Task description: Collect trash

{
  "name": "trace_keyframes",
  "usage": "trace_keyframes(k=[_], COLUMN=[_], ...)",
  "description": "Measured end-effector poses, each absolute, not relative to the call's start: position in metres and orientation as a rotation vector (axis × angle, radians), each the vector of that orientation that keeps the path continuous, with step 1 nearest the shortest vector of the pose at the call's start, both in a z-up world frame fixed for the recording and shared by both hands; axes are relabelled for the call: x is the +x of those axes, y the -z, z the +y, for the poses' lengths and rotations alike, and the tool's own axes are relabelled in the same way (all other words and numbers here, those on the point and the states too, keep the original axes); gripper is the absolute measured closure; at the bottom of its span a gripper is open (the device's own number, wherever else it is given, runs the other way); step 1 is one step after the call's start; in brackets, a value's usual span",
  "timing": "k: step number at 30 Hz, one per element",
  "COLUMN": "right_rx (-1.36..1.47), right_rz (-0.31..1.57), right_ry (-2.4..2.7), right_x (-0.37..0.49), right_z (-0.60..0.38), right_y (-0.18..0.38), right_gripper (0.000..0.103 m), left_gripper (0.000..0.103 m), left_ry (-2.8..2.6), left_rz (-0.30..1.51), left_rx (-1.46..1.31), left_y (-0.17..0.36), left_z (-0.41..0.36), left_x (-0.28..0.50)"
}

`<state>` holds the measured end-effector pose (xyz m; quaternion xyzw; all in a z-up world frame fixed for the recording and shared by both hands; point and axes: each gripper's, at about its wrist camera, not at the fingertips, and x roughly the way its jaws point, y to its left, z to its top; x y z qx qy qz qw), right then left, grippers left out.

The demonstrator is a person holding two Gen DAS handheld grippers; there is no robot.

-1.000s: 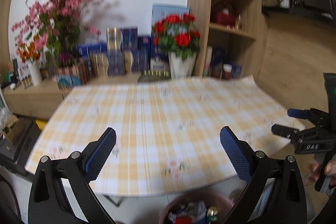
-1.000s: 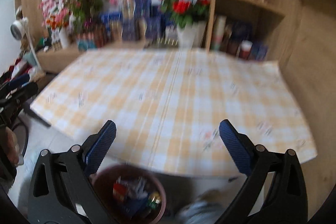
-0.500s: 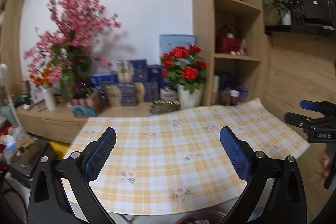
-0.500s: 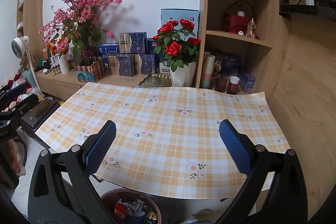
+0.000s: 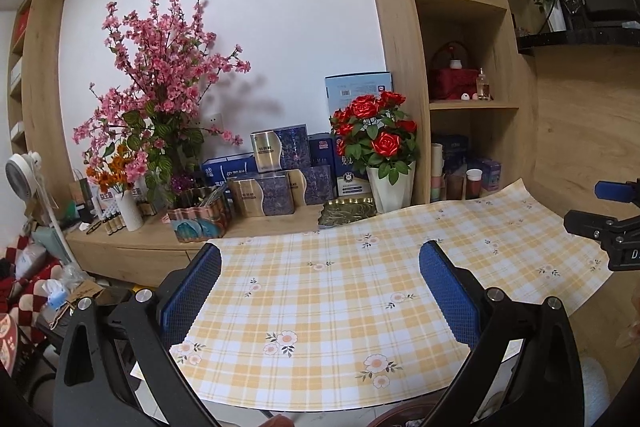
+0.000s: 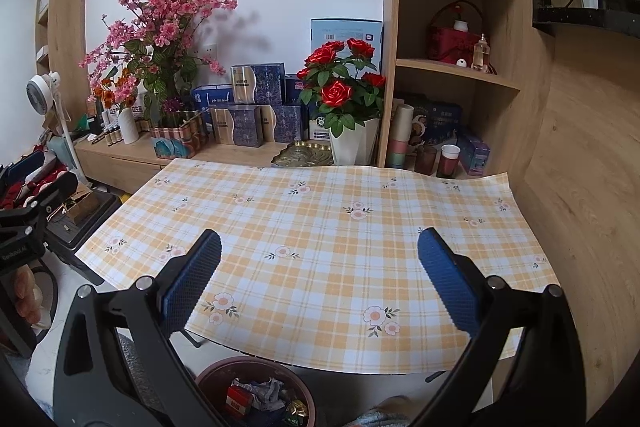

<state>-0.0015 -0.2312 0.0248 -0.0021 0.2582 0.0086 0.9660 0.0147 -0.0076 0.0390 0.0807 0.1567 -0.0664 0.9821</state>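
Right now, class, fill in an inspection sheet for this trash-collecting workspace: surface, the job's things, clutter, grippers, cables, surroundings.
Surface: table under a yellow checked tablecloth; no items seen on it.
Job's things: round trash bin on the floor at the table's near edge, holding wrappers and crumpled bits.
Clutter: blue gift boxes, red roses in a white pot, pink blossom arrangement and cups on the sideboard behind the table.
Grippers: left gripper and right gripper both open, empty, above the table's near side.
Cables: nothing seen.
Surroundings: wooden shelving, white fan at left.
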Motion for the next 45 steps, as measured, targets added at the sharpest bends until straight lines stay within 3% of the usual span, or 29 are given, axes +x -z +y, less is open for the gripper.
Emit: trace_keyframes(k=[45], right_rx=[0.032], right_rz=[0.525], right_ry=[-0.041], right_x=[-0.014], right_z=[-0.223], right_y=[-0.022], right_gripper=[0.006], left_gripper=[0.006], left_ry=[0.072], left_rz=[0.31], left_rx=[0.152], left_y=[-0.043], left_z=[-0.003], left_x=[-0.003])
